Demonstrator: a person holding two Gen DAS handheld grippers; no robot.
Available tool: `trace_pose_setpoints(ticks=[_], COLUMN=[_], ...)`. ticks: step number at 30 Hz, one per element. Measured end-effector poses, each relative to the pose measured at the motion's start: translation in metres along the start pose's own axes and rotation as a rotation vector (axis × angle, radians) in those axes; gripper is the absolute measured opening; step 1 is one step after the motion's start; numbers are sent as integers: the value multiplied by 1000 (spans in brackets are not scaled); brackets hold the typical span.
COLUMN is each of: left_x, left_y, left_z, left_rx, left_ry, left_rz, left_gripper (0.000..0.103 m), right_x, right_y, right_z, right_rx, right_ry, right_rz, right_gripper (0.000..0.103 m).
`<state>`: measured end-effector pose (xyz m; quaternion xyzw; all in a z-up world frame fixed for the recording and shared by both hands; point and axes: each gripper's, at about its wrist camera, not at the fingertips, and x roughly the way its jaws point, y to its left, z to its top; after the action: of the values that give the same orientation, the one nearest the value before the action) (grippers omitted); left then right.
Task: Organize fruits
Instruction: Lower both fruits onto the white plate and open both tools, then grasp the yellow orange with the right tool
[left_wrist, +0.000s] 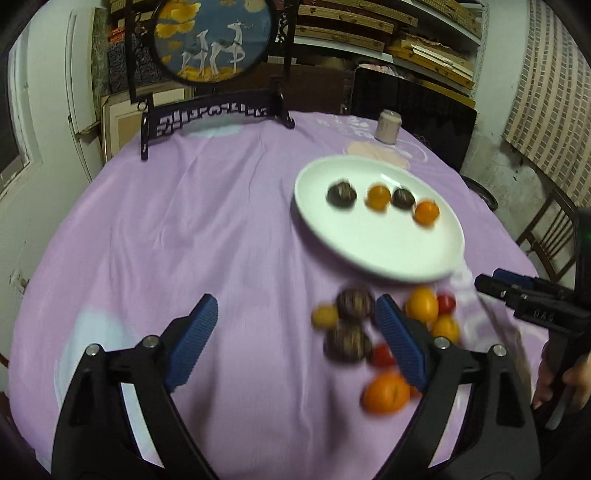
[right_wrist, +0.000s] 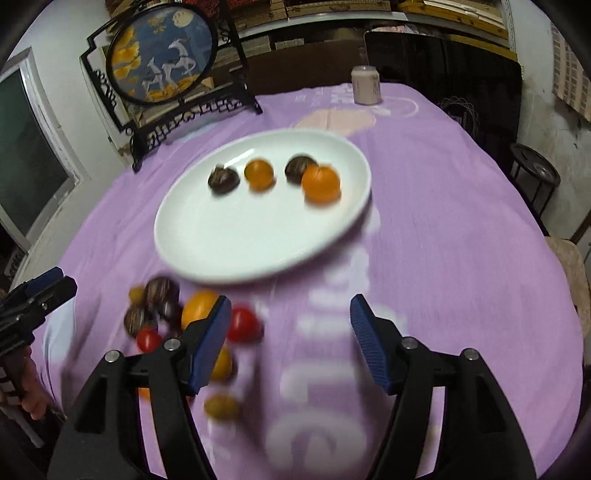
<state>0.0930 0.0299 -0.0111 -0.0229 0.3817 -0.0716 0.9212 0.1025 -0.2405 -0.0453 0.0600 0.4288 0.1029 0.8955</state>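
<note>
Both hand-held grippers, left (left_wrist: 295, 332) and right (right_wrist: 290, 339), we record as spread open, nothing between pads. Loose fruits (left_wrist: 354, 328) lie between them; ahead, the white plate (right_wrist: 229, 251) carries four fruits.

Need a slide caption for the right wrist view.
Open right gripper hovers empty over the purple cloth; four fruits line the white plate.
</note>
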Motion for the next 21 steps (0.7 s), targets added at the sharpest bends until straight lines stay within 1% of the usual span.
trace_pose_setpoints(ticks=[3,6,9,13,17,18,21], left_x=[-5,-10,-13,-17,-16,-16,-15], left_y=[0,-3,-5,-9,-10,-10,-8], left_z=[-21,-39,-53,-65,-74,-76,-78], left_rx=[1,12,25,50,62,64,66], left_ry=[20,38,57,64,78,81,88], left_rz=[-24,-40,-65,-77,-85,-85,-93], left_gripper=[89,89,89,89,89,89,89], right_x=[-10,-17,-19,-12,-7,-5,7], right_y=[7,16,29,42,51,52,52], right_z=[-16,-30,-37,-41,-40,-39,-35], right_rx=[-13,-15,-37,-69,-102,-108,-114], right_ry=[13,20,25,41,6,0,44], right_rz=[-12,9,33,45,24,20,30], right_gripper=[67,67,67,67,67,64,47])
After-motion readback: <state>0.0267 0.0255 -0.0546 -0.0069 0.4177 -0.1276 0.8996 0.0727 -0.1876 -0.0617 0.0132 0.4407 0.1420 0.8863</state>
